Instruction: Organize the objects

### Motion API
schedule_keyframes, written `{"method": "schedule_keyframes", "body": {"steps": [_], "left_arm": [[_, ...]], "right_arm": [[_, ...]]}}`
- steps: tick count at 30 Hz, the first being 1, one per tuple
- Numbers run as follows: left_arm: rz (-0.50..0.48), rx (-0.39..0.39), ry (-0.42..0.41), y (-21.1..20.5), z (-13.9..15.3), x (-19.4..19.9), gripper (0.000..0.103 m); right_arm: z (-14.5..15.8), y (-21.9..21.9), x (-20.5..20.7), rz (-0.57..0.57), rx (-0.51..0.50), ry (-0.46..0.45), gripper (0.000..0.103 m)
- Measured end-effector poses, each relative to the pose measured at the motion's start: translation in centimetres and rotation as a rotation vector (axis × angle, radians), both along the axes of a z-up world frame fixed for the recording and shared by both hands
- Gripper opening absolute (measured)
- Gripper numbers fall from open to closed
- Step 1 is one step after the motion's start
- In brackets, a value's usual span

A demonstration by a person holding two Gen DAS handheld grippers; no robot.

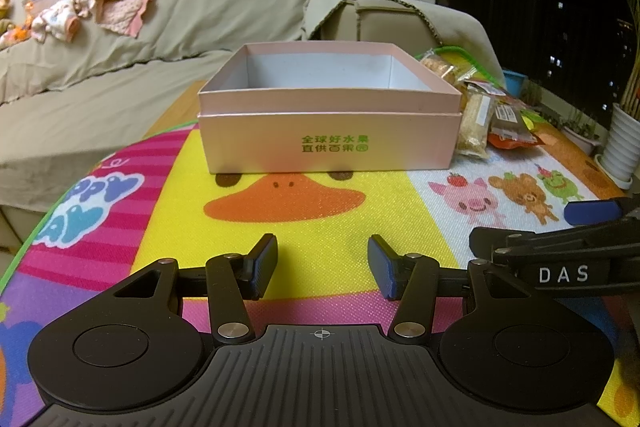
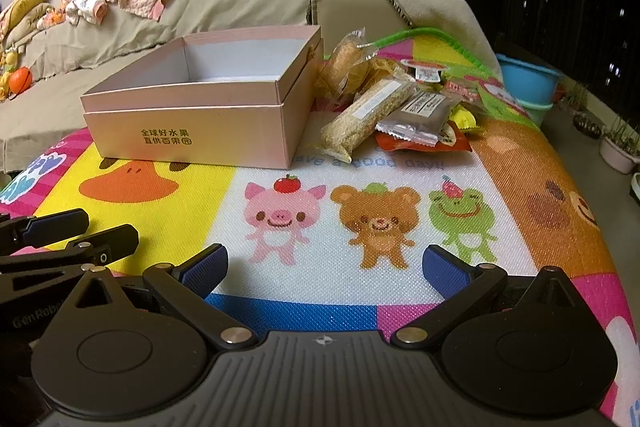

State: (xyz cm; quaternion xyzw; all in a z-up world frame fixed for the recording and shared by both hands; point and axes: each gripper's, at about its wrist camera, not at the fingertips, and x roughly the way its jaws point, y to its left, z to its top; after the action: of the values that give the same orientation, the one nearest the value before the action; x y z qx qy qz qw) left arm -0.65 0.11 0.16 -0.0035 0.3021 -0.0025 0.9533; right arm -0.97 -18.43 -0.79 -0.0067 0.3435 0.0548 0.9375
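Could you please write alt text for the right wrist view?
An open, empty pink cardboard box sits on a colourful cartoon-animal mat, with a pile of wrapped snack packets just to its right. The right tongs are open and empty in the foreground; the left tongs show at the left edge.

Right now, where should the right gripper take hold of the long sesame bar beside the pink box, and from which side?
Probably across its narrow middle, from above. The sesame bar lies flat and uppermost against the pink box, long sides exposed; the open right gripper would span it.
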Motion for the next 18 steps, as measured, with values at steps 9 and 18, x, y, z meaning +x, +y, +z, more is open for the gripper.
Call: {"method": "schedule_keyframes", "body": {"steps": [9,18], "left_arm": [[-0.001,0.008,0.001,-0.1,-0.1,0.6,0.055],[-0.007,-0.004,0.014,0.0,0.3,0.9,0.055]], "right_arm": [[0.5,-0.2,0.5,0.029,-0.013,0.068,0.103],[1.0,-0.2,1.7,0.041,-0.025,0.14,0.103]]}}
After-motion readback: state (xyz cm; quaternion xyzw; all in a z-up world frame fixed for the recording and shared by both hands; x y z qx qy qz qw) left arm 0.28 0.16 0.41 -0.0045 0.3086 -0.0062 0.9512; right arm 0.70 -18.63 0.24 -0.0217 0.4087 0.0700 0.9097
